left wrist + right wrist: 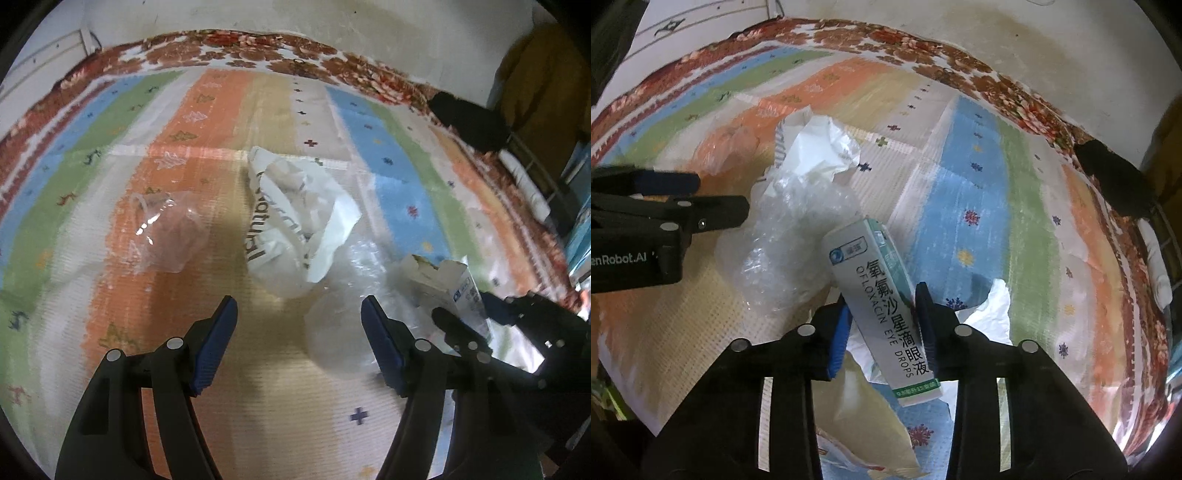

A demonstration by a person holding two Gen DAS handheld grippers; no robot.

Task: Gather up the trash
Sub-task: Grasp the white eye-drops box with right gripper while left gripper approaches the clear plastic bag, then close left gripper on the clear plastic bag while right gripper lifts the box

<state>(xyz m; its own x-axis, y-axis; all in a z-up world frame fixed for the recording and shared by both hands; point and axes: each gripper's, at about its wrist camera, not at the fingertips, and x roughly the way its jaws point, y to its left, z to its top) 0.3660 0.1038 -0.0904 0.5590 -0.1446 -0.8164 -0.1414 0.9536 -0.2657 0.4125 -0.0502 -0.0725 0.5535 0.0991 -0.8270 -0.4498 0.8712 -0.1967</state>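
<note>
While the left gripper (299,312) gapes empty, right gripper (882,314) jaws clamp the eye-drops box (882,306).

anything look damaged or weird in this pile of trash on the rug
The eye drops box, clamped between the right gripper pads, sits askew across the jaws, and its far end looks torn open in the left wrist view. The white bag and clear plastic wrap are crumpled, as trash would be.

We record on the rug (229,110): white paper bag (295,221) at centre; clear plastic bag (162,232) to its left; bubble wrap (343,332) before it; eye-drops box (882,306) to the wrap's right.
</note>
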